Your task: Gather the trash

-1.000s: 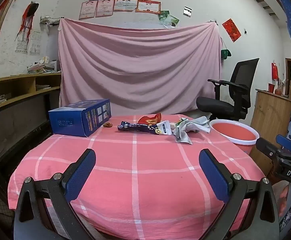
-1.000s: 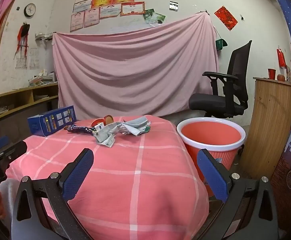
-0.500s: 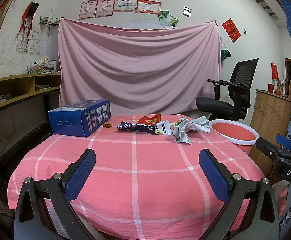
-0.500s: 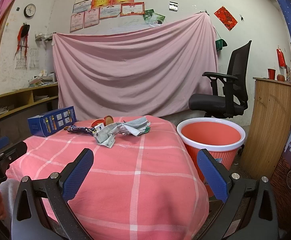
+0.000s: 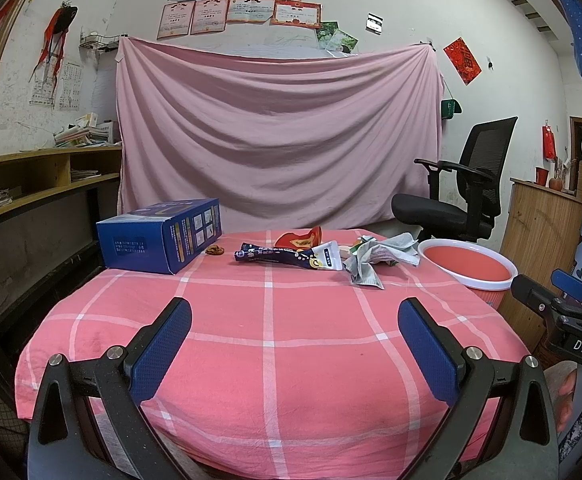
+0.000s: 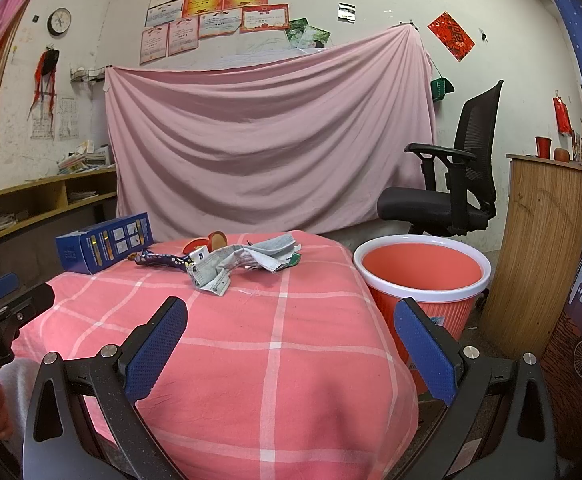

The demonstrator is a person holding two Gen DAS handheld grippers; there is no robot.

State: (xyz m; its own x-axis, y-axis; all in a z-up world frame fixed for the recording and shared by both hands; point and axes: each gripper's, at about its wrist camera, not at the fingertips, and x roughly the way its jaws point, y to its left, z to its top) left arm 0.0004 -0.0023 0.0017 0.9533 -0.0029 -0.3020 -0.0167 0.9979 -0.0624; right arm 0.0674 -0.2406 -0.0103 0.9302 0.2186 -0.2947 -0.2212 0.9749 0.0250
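Note:
Trash lies in a row at the far side of the pink checked table [image 5: 267,344]: a dark blue wrapper [image 5: 275,257] [image 6: 159,259], a red cup-like piece [image 5: 299,239] [image 6: 205,241], a crumpled grey paper [image 5: 375,258] [image 6: 247,260] and a small brown bit [image 5: 215,250]. An orange bin with a white rim [image 5: 469,266] [image 6: 423,270] stands beside the table's right edge. My left gripper [image 5: 295,316] hangs open over the near table, empty. My right gripper [image 6: 291,316] is open too, over the table's near right corner, also empty.
A blue carton [image 5: 161,240] [image 6: 105,242] sits at the table's far left. A black office chair [image 5: 455,196] and a wooden cabinet [image 6: 539,248] stand to the right. Wooden shelves [image 5: 31,184] run along the left wall. A pink sheet [image 5: 275,140] hangs behind.

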